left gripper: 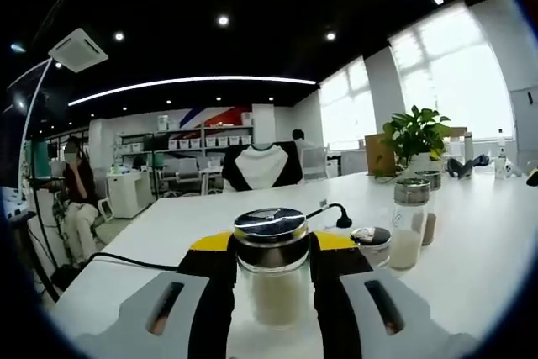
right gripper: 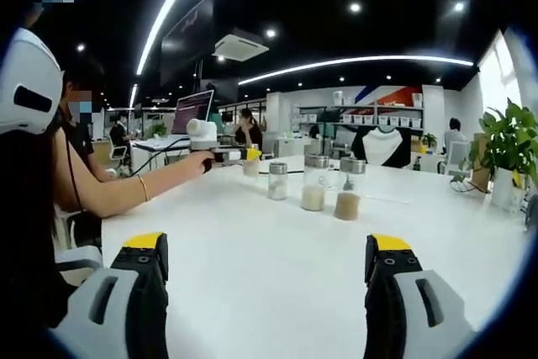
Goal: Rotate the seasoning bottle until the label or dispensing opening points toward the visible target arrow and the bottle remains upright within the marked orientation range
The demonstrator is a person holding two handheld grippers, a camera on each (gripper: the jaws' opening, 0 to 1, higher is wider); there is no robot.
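Clamped between the yellow-tipped left gripper (left gripper: 271,279) at six o'clock, the upright glass seasoning bottle with dark metal lid (left gripper: 271,266) seems mid-rotation (no arrow visible), next needing a level twist; the right gripper (right gripper: 266,271) gapes empty.

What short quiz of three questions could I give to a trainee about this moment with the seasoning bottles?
1. True or false: the left gripper has its jaws on both sides of a glass bottle with a dark lid.
2. Multiple choice: the right gripper is
A. shut on a bottle
B. open above the bare white table
C. holding a cable
3. Fill in: in the left gripper view, the potted plant stands on the ____ side of the picture, beyond the other bottles.

Key:
1. True; the bottle stands upright between the jaws.
2. B
3. right
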